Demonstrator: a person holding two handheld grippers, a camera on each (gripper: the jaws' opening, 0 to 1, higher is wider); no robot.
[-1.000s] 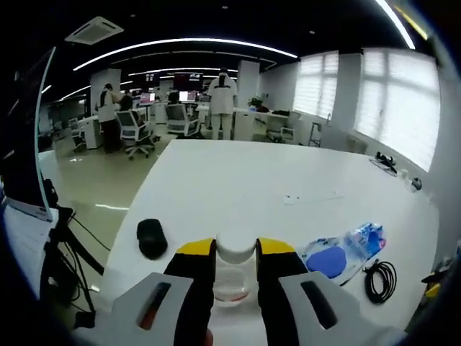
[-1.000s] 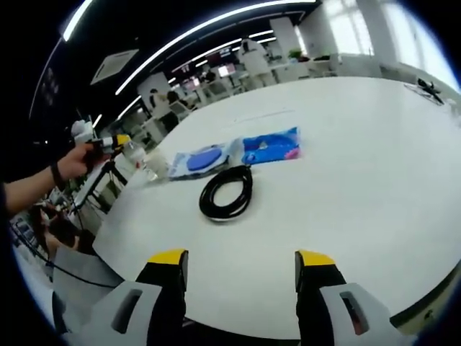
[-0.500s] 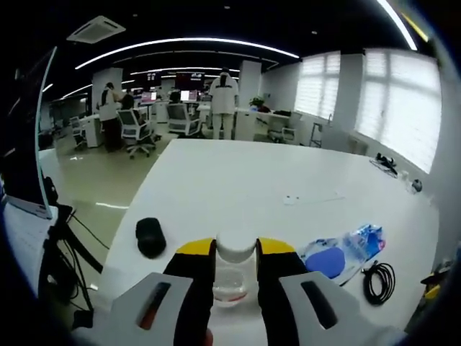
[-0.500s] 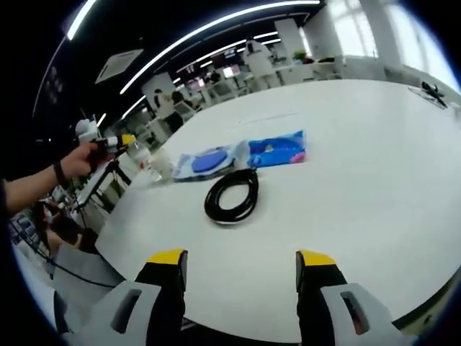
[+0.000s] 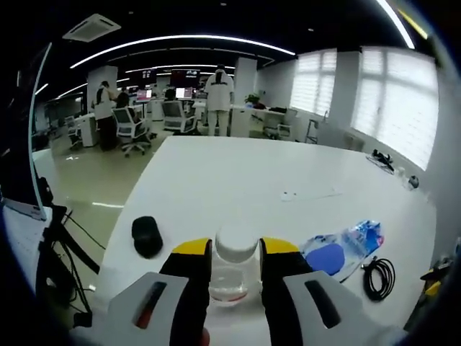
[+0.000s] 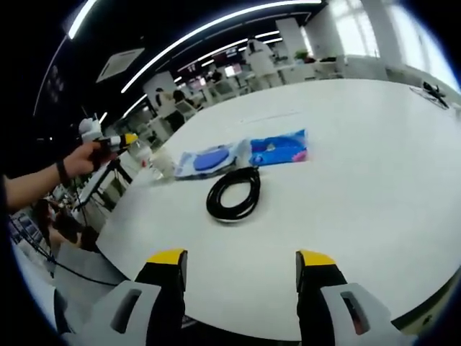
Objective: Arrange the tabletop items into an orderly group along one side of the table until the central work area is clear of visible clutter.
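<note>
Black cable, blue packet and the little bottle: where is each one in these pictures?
Cable (image 6: 233, 196): right gripper view, on the coil's lower loop.
Packet (image 6: 278, 150): right gripper view, on its blue printed face.
Bottle (image 5: 235, 245): left gripper view, on its white cap, between the jaws.

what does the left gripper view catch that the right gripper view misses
Left gripper view: a black mouse near the table edge, and the left hand-held gripper with a white-capped clear bottle between its jaws.
Right gripper view: the right hand-held gripper open above bare table, and the person's hand.
Both share the coiled black cable and the blue plastic packet.
</note>
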